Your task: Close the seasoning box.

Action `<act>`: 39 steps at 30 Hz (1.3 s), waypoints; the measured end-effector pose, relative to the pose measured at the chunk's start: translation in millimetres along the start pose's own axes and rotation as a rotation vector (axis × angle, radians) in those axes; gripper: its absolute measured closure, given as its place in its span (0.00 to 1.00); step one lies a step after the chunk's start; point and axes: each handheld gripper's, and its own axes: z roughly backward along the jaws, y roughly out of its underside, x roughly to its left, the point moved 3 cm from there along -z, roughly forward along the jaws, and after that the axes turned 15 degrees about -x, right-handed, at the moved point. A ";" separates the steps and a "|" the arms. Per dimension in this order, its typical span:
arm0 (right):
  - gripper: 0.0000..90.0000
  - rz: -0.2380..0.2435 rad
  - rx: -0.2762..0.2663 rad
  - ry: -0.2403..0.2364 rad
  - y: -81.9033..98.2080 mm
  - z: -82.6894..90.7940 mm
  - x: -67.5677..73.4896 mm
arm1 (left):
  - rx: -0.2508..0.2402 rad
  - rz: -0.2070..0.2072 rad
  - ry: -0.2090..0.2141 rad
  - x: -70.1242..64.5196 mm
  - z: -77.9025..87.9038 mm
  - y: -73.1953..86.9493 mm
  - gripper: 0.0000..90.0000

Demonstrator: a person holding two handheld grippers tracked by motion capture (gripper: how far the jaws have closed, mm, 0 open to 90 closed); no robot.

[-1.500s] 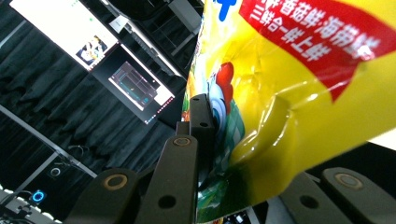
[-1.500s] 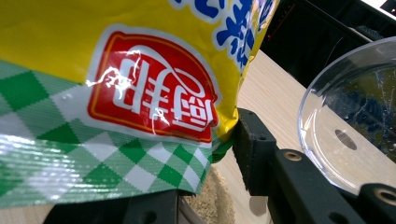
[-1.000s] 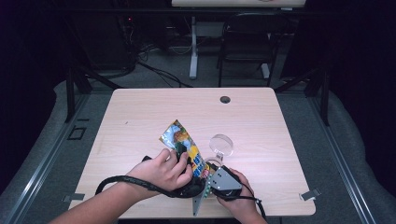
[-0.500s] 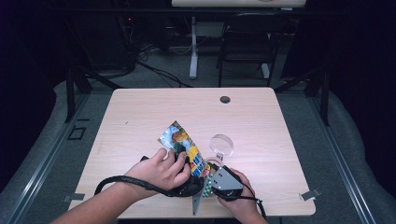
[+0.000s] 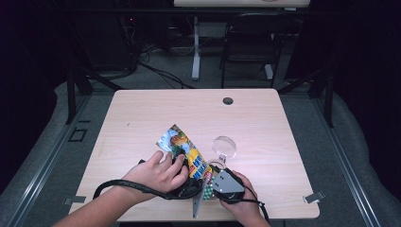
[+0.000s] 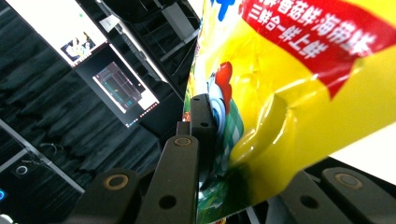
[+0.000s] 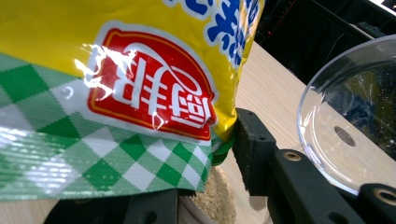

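Note:
A yellow snack bag (image 5: 185, 150) with a red label and a green-checked end slants over the table's front middle. My left gripper (image 5: 185, 176), under the left hand, is shut on it; in the left gripper view one black pad (image 6: 203, 135) presses the dented foil of the bag (image 6: 289, 93). My right gripper (image 5: 208, 183) sits just right of the bag's lower end. In the right gripper view the bag (image 7: 116, 93) hangs over a small clear cup of beige granules (image 7: 215, 198) held between the jaws. The bag hides one jaw.
A round clear dish (image 5: 224, 146) lies on the table just beyond the right gripper, close at the right in the right gripper view (image 7: 350, 126). A cable hole (image 5: 228, 100) sits near the table's far edge. A chair (image 5: 248, 42) and table legs stand behind.

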 end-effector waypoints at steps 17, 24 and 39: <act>0.79 0.006 0.003 0.007 0.3 -0.8 -0.8 | -0.016 0.055 0.000 -4.5 -2.1 3.1 0.97; 0.79 0.009 0.004 0.008 0.3 -0.6 -1.0 | -0.023 0.095 0.008 -8.4 -2.7 5.4 0.97; 0.79 0.023 0.007 0.009 -0.1 -1.7 -0.2 | -0.051 0.191 0.008 -21.2 -5.8 12.3 0.97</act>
